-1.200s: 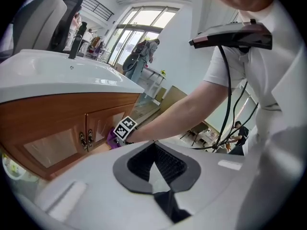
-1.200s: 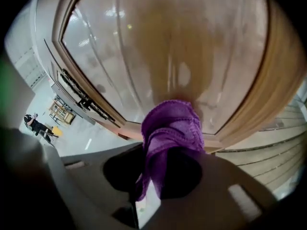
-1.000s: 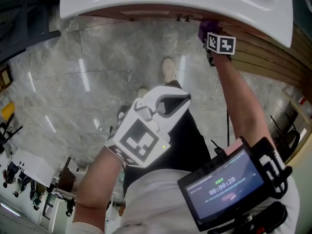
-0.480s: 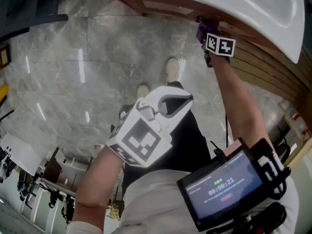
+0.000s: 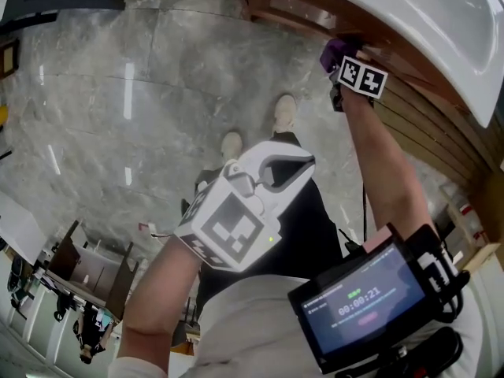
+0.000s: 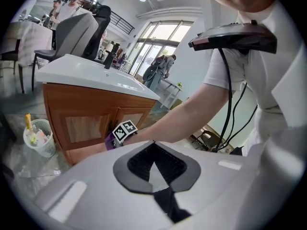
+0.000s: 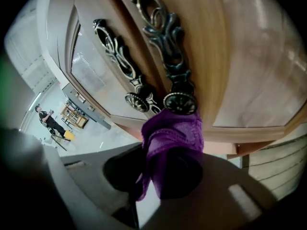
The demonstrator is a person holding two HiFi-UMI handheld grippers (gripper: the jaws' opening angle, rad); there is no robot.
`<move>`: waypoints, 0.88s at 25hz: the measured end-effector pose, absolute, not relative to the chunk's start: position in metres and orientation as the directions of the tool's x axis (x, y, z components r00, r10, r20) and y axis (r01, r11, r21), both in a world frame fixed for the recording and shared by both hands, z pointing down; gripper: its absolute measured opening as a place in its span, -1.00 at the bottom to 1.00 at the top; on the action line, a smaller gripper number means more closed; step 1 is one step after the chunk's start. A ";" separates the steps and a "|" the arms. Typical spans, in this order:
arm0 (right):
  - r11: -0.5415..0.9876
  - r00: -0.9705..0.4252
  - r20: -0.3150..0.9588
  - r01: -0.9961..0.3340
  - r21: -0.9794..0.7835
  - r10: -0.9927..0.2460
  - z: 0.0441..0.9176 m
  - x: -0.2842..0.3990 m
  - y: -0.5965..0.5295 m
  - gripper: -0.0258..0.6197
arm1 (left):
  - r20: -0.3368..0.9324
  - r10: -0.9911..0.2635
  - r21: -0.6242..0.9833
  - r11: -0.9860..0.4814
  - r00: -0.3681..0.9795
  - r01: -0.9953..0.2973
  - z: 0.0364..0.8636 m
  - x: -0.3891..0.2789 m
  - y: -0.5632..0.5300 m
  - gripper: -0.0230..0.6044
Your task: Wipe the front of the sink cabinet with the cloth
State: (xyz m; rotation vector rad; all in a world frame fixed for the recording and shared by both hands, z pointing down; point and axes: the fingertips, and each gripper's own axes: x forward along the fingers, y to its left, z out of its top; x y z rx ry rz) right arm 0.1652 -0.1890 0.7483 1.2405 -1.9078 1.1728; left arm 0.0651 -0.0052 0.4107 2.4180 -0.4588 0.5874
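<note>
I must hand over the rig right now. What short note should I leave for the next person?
Left gripper: shut, empty, held away from the cabinet.
Right gripper: shut on the purple cloth, pressed to the wooden door at the round end of a metal handle.
Done: the pictures do not show how much is wiped.
Left: wipe the rest of the front.

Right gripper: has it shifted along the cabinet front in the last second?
Yes. The right gripper with the cloth slid leftward in the head view along the cabinet, closing the gap to the door handles.
</note>
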 end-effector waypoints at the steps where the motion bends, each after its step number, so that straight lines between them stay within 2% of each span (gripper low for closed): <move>1: 0.181 -0.409 0.813 -0.913 -0.367 -0.414 0.748 0.160 -0.190 -0.67 | 0.507 -0.190 0.471 -0.755 0.841 -0.455 0.410 0.061 -0.004 -0.91; 7: 0.168 -0.442 0.791 -0.896 -0.410 -0.424 0.747 0.126 -0.191 -0.67 | 0.504 -0.246 0.470 -0.726 0.828 -0.502 0.408 0.031 0.005 -0.91; 22: 0.345 -0.530 0.765 -0.841 -0.418 -0.365 0.734 -0.011 -0.211 -0.67 | 0.520 -0.382 0.453 -0.635 0.764 -0.626 0.403 -0.057 0.027 -0.91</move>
